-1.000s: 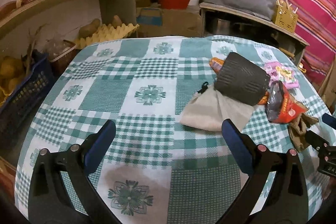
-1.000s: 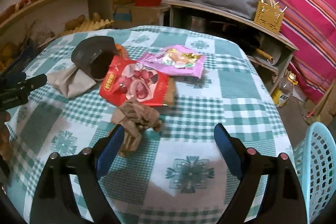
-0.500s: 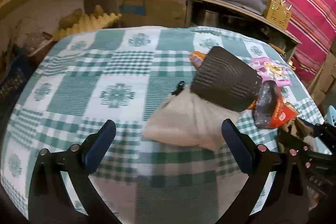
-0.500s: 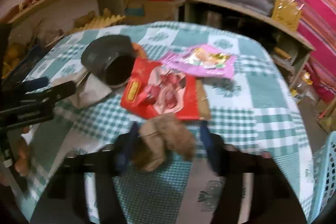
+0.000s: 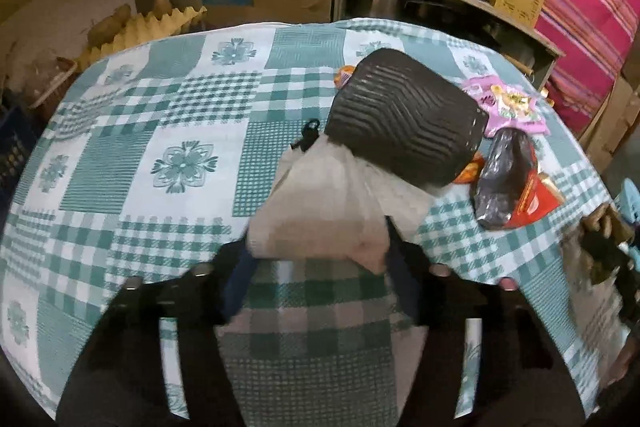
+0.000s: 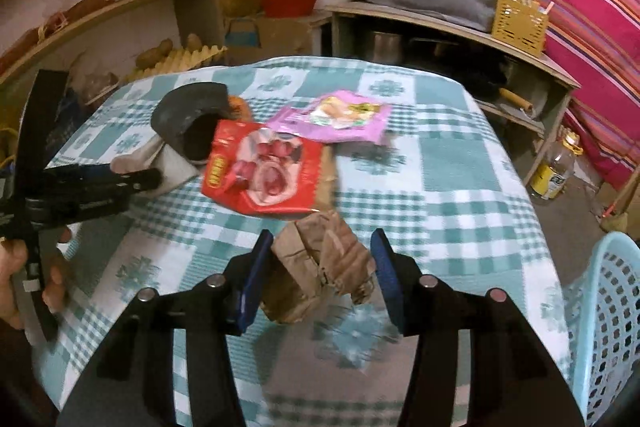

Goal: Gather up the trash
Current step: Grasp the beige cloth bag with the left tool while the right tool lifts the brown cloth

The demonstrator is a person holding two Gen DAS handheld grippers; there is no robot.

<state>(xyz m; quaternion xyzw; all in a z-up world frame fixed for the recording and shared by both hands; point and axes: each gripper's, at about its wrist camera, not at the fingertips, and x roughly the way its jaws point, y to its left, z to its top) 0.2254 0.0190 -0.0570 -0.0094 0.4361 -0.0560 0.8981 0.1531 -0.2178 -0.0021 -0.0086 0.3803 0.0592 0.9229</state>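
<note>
Left wrist view: your left gripper (image 5: 316, 269) has just been closing its jaws around the white bag (image 5: 320, 215), whose far end lies under the black cup (image 5: 404, 127). Your right gripper (image 6: 318, 271) clamps the brown paper (image 6: 320, 267), beside the basket (image 6: 608, 323).

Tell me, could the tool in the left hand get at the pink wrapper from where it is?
Probably not directly. The left tool has just been closing around the white paper, and the dark ribbed cup lies between it and the pink wrapper beyond.
</note>
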